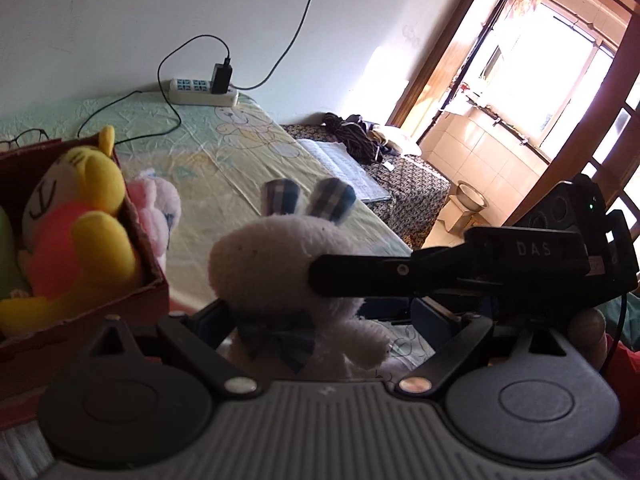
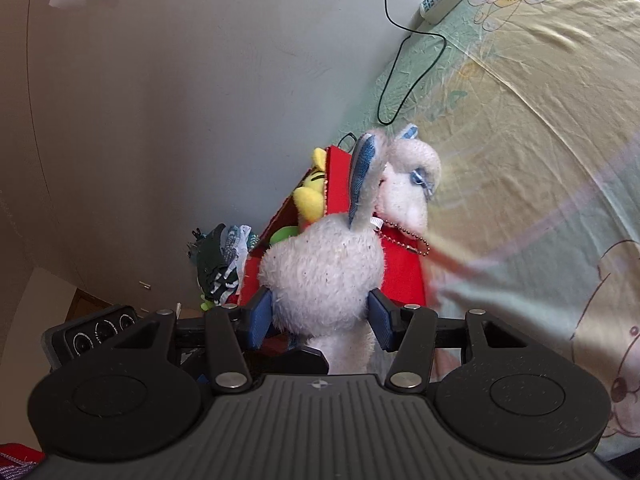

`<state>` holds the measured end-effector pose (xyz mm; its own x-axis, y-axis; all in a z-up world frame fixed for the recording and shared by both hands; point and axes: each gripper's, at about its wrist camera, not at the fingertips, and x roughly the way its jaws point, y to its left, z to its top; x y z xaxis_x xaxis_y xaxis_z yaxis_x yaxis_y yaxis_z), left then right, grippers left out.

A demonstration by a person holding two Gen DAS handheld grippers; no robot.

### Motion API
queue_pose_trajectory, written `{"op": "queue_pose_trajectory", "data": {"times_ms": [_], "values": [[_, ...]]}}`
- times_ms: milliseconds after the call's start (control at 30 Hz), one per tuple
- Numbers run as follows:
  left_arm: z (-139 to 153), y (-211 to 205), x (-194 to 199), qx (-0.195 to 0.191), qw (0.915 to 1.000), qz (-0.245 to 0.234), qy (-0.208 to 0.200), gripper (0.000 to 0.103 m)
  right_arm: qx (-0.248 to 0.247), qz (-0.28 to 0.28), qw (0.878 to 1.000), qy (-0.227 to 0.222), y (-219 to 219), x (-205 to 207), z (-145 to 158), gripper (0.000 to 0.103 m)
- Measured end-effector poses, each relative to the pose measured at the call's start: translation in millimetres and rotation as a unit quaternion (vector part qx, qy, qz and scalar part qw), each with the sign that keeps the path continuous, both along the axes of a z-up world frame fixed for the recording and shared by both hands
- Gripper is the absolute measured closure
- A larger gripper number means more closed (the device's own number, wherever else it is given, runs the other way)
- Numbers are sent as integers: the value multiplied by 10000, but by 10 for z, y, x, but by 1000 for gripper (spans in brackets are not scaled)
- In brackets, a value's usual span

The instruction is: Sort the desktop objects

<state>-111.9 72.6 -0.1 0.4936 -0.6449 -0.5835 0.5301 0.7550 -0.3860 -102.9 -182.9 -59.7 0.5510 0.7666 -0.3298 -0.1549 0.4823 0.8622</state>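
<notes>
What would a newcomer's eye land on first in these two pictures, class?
First, the white plush rabbit with blue checked ears, squeezed between the right gripper jaws mid-frame. Next, the red box at left, holding a yellow plush toy. Behind, a power strip lies by the wall.

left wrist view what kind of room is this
Probably a bedroom in a home. A cartoon bear bedsheet covers the flat surface, a power strip lies by the wall, and plush toys sit in a red box. A doorway opens onto a tiled, sunlit space.
</notes>
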Motion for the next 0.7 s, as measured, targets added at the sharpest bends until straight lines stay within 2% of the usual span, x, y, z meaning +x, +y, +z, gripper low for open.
{"op": "queue_pose_trajectory", "data": {"times_ms": [200, 333, 700], "values": [[216, 355, -143, -150, 9992, -141, -345, 10, 93, -128, 9991, -384, 288, -172, 179, 49], [322, 605, -214, -252, 9982, -51, -539, 10, 151, -43, 9983, -562, 499, -177, 277, 49], [480, 1324, -297, -622, 9905, 801, -926, 10, 45, 643, 9906, -1208, 1197, 187, 524, 48]]}}
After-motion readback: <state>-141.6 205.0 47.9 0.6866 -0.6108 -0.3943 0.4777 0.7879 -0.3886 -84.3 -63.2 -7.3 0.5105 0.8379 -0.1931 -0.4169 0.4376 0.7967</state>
